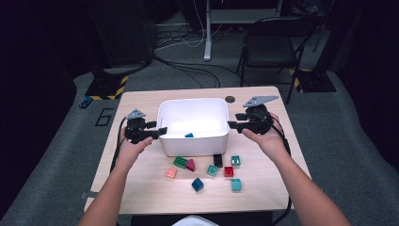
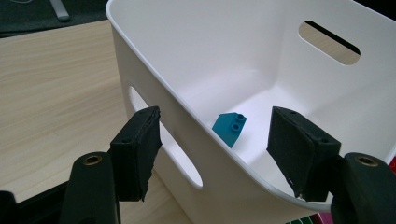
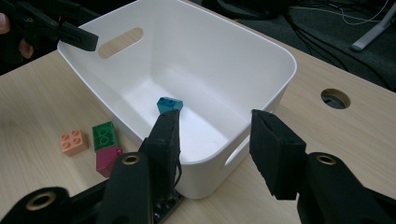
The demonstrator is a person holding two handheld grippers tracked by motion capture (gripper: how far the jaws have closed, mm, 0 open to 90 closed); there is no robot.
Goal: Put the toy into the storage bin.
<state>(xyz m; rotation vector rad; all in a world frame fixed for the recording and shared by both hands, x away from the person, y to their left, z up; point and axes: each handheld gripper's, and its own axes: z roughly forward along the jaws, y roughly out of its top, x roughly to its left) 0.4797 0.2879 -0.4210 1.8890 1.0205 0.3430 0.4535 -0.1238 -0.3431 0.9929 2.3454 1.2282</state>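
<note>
Both grippers, left gripper (image 1: 162, 131) and right gripper (image 1: 231, 125), straddle the white bin's (image 1: 193, 147) end walls unclenched, on a pale wood table (image 1: 141, 188); grey floor, cables behind.

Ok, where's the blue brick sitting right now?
In the high view, the blue brick lies inside the white bin, on its floor by the near wall, between the two grippers.

Loose toy bricks on wooden table (image 1: 141, 188): green brick (image 1: 180, 162), orange brick (image 1: 171, 173), black folding chair (image 1: 273, 42) behind
</note>
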